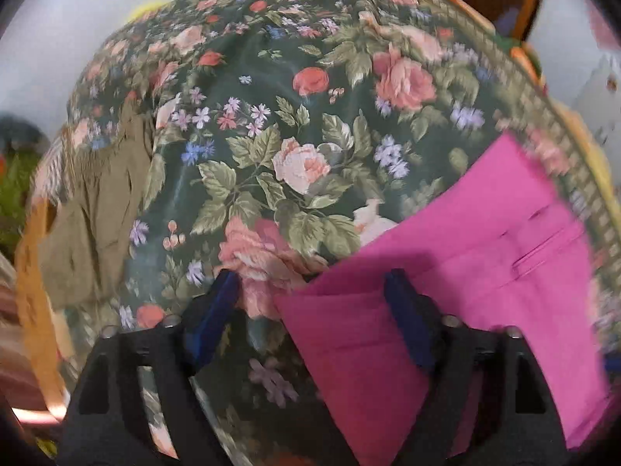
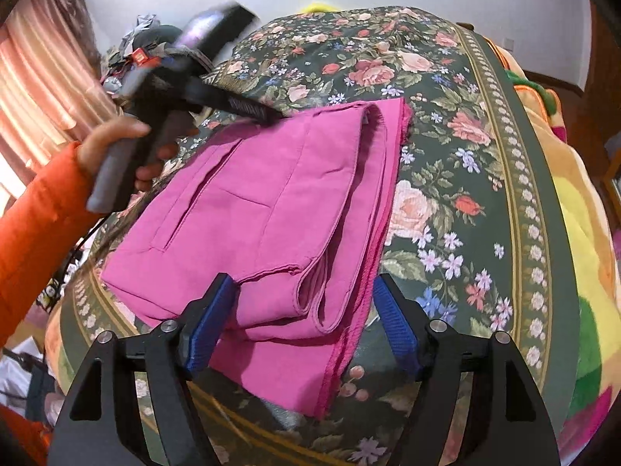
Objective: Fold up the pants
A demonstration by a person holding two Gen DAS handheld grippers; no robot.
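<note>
Pants (image 2: 248, 209) — bright pink — are lying folded into a thick, layered rectangle on the floral bedspread (image 2: 458, 163), near its patterned border, with hems and a pocket seam showing on top. Judging by the stacked layers, most of the folding is looking done; perhaps one last fold or a tidy-up is remaining. The right gripper (image 2: 302, 299) is hovering with fingers wide, straddling the near hem without pinching it. The left gripper (image 1: 310, 295) is standing wide too — one finger over pink cloth, nothing clamped.

Both hand-held grippers (image 1: 310, 291) (image 2: 302, 291) gape, angled downward.
</note>
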